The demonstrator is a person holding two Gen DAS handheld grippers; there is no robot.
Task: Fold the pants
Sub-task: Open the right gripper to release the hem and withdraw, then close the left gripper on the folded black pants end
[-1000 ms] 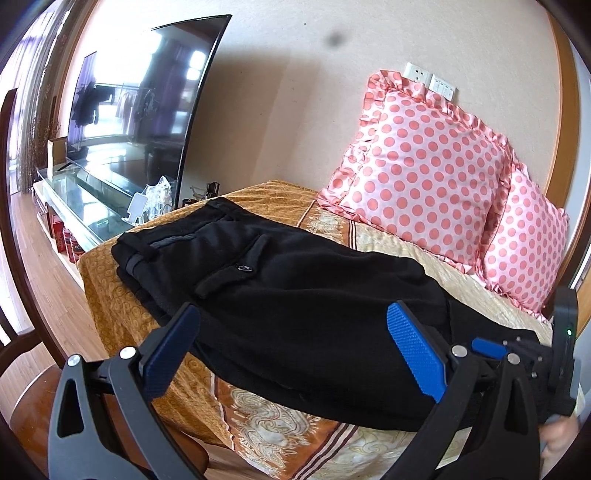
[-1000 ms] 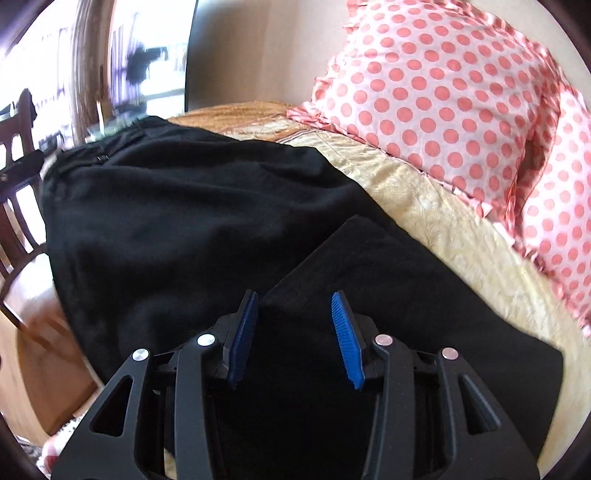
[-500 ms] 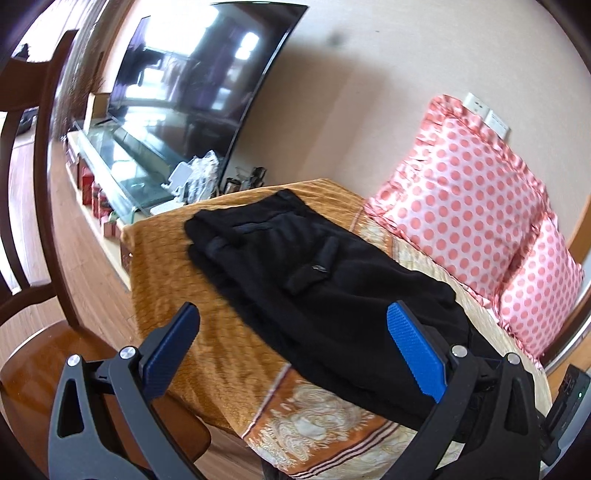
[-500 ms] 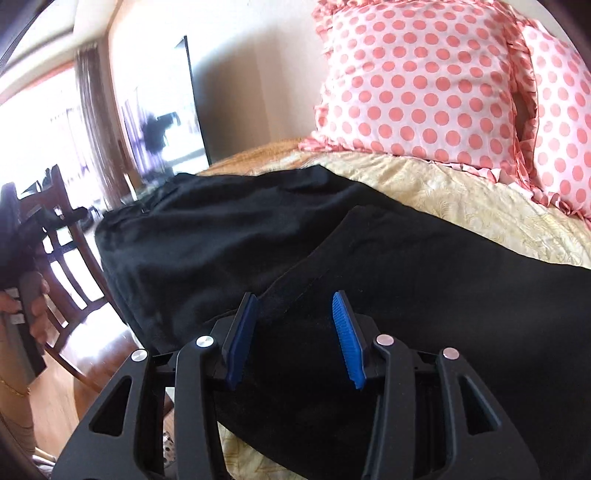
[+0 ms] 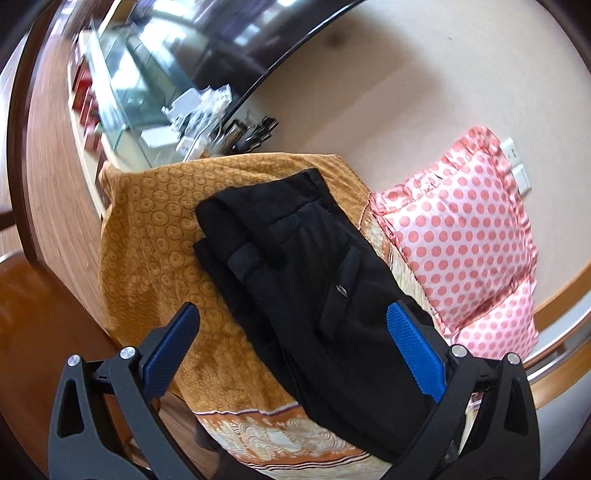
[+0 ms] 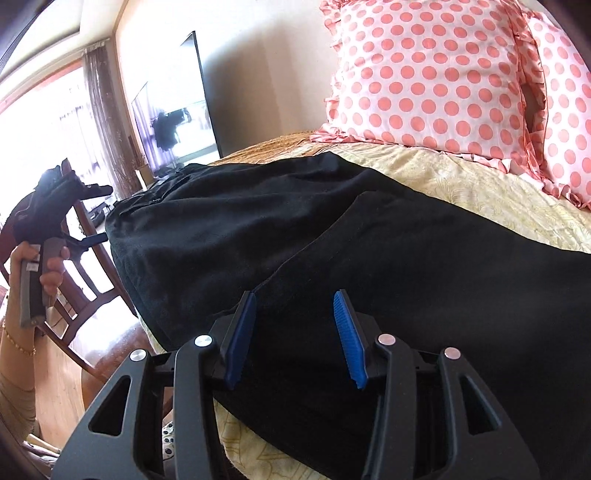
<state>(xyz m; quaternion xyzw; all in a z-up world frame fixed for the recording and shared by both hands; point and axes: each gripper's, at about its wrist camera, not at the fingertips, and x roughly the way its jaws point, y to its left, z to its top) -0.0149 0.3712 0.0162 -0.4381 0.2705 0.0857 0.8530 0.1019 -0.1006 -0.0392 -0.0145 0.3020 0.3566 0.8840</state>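
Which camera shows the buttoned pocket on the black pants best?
The left wrist view: the pocket flap and its button sit in plain sight on the pants. The right wrist view shows the pants only as dark folded cloth, the waist end far off and no pocket discernible.

A bed with an orange patterned bedspread [image 5: 147, 236] stands against a pale wall [image 5: 388, 81]. Two pink polka-dot pillows lean at its head: the larger pillow [image 5: 458, 236] upright, the smaller pillow [image 5: 502, 321] just beside it and partly tucked behind. A large dark television [image 5: 221, 33] stands on a glass-topped stand [image 5: 122, 92] with small clutter near its end. White wall sockets [image 5: 517, 170] sit above the pillows. A wooden chair [image 6: 88, 266] stands beside the bed on a wood floor [image 5: 48, 166].
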